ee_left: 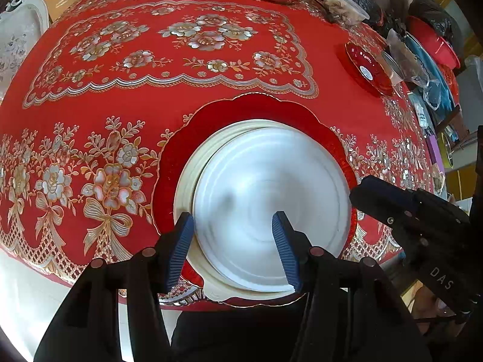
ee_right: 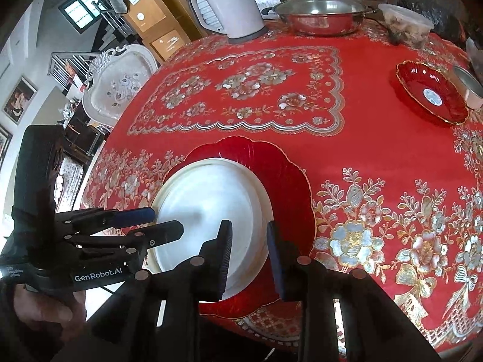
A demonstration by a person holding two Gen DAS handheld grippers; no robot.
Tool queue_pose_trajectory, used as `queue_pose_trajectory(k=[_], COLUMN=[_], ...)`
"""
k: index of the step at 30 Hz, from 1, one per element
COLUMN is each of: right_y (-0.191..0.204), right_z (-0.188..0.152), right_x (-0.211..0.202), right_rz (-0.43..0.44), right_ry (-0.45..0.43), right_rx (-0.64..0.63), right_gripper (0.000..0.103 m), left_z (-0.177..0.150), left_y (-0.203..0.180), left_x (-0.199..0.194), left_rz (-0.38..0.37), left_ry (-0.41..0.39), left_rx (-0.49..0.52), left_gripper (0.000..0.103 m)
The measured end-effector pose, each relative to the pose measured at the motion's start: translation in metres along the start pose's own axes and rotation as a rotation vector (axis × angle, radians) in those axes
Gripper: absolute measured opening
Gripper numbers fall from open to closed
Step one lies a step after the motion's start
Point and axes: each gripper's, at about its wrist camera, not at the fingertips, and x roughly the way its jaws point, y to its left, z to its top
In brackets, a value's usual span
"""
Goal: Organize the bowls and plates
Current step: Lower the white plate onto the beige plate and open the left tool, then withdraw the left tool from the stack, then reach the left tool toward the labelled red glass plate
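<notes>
Two white plates [ee_left: 271, 205] hide red plate's [ee_left: 256, 108] centre

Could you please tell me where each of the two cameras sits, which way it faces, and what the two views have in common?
Left wrist: rides the left gripper, facing down and forward over the white plate stacked on the large red plate; its own open fingers show, and the right gripper at right.
Right wrist: rides the right gripper, facing the stack from its right; its own fingers and a hand holding the left gripper show.
Shared: the stack, small red dish, steel pot, red tablecloth.
</notes>
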Motion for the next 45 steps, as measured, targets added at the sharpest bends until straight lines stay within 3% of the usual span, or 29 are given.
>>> queue_pose_trajectory(k=[17,28,32,34,41,45], right_y=[-0.018,-0.077,-0.107,-0.124,-0.202,-0.251], right_z=[-0.003,0.007,0.012,0.014,0.02,0.027], right_x=[-0.018,-0.039,-0.044,-0.047,-0.059,-0.066], right_rz=[-0.042,-0.046,-0.024,-0.018,0.008,0.015], right_ry=[-0.061,-0.104,-0.085,-0.08,-0.077,-0.084], right_rx=[0.054,0.15,0.158,0.156,0.224,0.288], right_gripper=[0.028,0.06,0.061,0.063,0.067,0.068], left_z=[0.008,0.03,0.039,0.042,0.063,0.085], left_y=[-0.002,-0.036,-0.059,-0.075,-0.161,-0.198], left_x=[-0.014,-0.026,-0.03,-0.028,0.017,0.035], left_rz=[0.07,0.09,0.08,0.071,-0.045,-0.061], left_ry=[-0.083,-0.162,-0.207,-0.212,-0.092,-0.065], left_rx=[-0.005,-0.028,-0.073,-0.08,-0.037,-0.049], left_gripper=[0.053,0.053,0.053,0.058,0.058,0.058])
